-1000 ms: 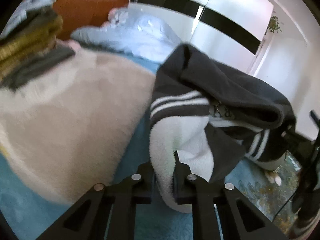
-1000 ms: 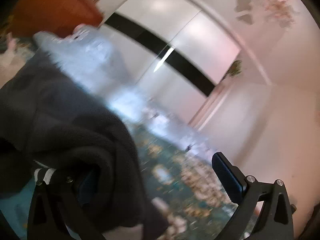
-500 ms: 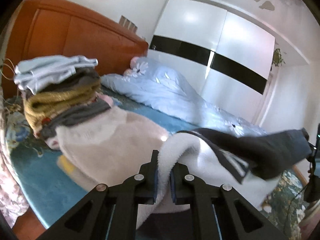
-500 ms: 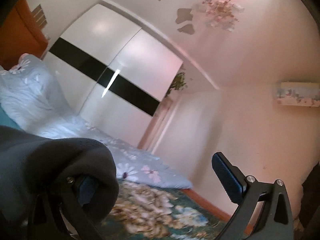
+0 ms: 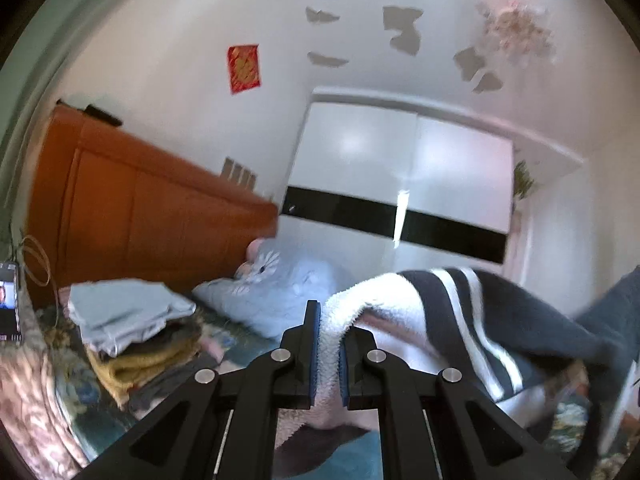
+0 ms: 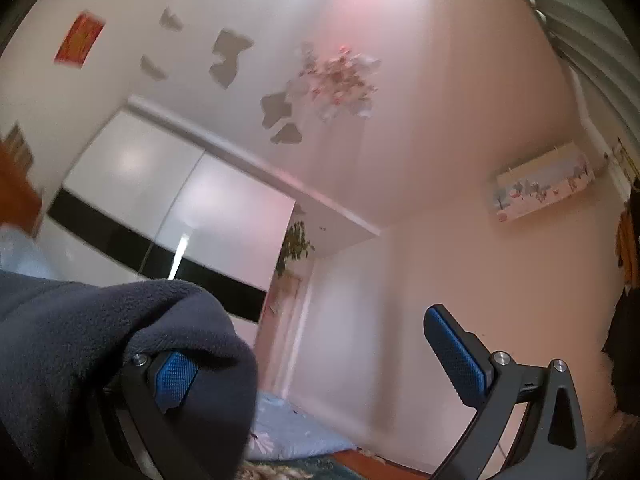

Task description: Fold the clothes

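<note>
A dark grey fleece garment (image 5: pixel 516 316) with white stripes and a white fluffy lining hangs in the air above the bed. My left gripper (image 5: pixel 328 320) is shut on its white fleece edge, and the cloth runs off to the right. In the right wrist view the same dark fleece (image 6: pixel 80 340) is draped over the left finger (image 6: pixel 176 372) of my right gripper (image 6: pixel 308 348). That gripper's jaws stand wide apart, and the right finger (image 6: pixel 456 352) is bare. It points up toward the ceiling.
A stack of folded clothes (image 5: pixel 128 320) sits on the floral bedspread (image 5: pixel 68 396) at the left. Behind are a pale blue quilt (image 5: pixel 280 288), an orange-brown headboard (image 5: pixel 152 220) and a white wardrobe with a black band (image 5: pixel 400 184). A door (image 6: pixel 288 320) lies ahead of the right gripper.
Both grippers have risen with the fleece garment, lifting it off the bed and stretching it out. Both views swung up from the bed toward the wall and ceiling.
</note>
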Demonstrator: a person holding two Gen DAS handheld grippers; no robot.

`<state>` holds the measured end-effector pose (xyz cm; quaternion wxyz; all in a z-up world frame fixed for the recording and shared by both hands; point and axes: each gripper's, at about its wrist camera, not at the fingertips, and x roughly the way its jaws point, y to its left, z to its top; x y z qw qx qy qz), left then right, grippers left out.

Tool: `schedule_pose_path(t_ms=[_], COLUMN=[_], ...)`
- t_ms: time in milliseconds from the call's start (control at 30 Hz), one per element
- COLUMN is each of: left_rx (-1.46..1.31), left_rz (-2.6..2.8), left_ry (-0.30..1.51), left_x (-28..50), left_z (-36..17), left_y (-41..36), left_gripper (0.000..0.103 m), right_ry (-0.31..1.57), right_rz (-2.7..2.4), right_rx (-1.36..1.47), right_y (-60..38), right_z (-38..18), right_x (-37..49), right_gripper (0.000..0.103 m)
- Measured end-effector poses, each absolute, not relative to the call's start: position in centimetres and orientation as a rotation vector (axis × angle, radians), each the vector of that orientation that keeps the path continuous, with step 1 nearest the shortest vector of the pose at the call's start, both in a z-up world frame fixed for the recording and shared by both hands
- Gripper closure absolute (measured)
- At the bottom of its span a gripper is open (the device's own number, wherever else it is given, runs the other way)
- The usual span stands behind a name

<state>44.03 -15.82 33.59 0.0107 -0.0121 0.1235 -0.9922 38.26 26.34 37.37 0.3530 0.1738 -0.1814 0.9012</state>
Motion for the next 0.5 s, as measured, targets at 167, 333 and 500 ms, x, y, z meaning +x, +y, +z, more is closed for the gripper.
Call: schedule_pose_path(t_ms=[167, 333, 500], left_rx=[-0.056, 0.136, 0.48], left_rz=[-3.074, -3.094, -3.053], left_ry=[0.313, 0.214, 0.13], left_x=[43.6, 37.7, 29.5], left_z=[37.2, 35.9, 28.2], left_y=[-15.4, -14.8, -12.0], left_gripper=[0.095, 0.095, 0.095], right_ry=[-0.43, -0.402, -0.347], right_rz=[2.525, 2.54, 2.59], right_rx=[0.295, 0.107, -0.271], right_y=[28.7, 31.0, 33.5], right_z=[40.7, 39.2, 32.0], right_x=[41.6, 38.0, 28.7], right_gripper=[0.0, 0.0, 0.0])
